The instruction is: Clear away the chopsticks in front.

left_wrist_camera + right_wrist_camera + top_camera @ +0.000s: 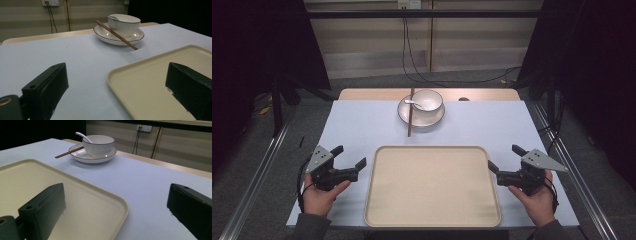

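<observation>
**Both grippers flanked the bare tray, jaws spread**

The left gripper [348,156] sat at the nine o'clock edge of the cream tray [432,220], held in the person's left hand [319,195]. Its two black jaws stood spread wide with nothing between them, the tips pointing toward the tray's near-left rim. In the left gripper view one jaw hung over the blue table cover [75,62] and the other over the tray's corner [140,82].

The right gripper [506,159] mirrored it at the tray's three o'clock edge, gripped by the right hand [537,200]. Its jaws were likewise spread apart and pinched nothing; in the right gripper view one jaw hung over the tray's surface [82,202] and the other over the table cover [150,185].

The tray lay flat at the table's six o'clock side, between the two grippers, with nothing on it. At twelve o'clock, well apart from the tray, a white bowl [428,100] stood on a white plate [436,119]. A white spoon [414,104] rested in the bowl, its handle leaning toward nine o'clock. Brown chopsticks [410,120] lay across the plate's left rim, their near end on the table cover, pointing toward six o'clock.
</observation>
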Demonstrator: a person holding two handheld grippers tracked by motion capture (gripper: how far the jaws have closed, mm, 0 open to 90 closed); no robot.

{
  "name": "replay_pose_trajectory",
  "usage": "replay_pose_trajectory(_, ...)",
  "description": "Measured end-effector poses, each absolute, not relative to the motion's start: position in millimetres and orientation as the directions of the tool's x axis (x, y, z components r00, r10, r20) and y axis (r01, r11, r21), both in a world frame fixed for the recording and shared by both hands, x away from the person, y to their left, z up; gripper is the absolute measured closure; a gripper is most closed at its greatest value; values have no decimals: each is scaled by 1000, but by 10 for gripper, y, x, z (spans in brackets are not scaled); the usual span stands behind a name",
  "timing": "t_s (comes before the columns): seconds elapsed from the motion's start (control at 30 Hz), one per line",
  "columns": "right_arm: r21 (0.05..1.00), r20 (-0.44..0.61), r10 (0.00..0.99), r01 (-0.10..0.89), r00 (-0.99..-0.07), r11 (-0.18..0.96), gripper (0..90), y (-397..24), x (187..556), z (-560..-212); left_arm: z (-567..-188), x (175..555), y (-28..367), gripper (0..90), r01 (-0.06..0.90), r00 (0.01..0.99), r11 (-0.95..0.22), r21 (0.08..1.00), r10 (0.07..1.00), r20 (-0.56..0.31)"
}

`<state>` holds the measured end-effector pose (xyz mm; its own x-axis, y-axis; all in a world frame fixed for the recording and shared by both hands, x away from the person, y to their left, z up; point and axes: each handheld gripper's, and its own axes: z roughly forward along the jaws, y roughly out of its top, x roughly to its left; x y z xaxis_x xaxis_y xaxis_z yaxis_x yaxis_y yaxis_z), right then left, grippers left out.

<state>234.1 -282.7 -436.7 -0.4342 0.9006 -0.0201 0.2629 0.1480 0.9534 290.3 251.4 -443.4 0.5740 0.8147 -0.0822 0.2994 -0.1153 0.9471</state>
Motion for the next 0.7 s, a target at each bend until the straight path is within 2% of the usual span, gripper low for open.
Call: replay_pose_trajectory(0.7, 963, -41, 877, 214, -478, 162, 24, -2768, 2281, -4322, -4447, 2974, 2360, 42, 313, 591, -111, 943, 800, -102)
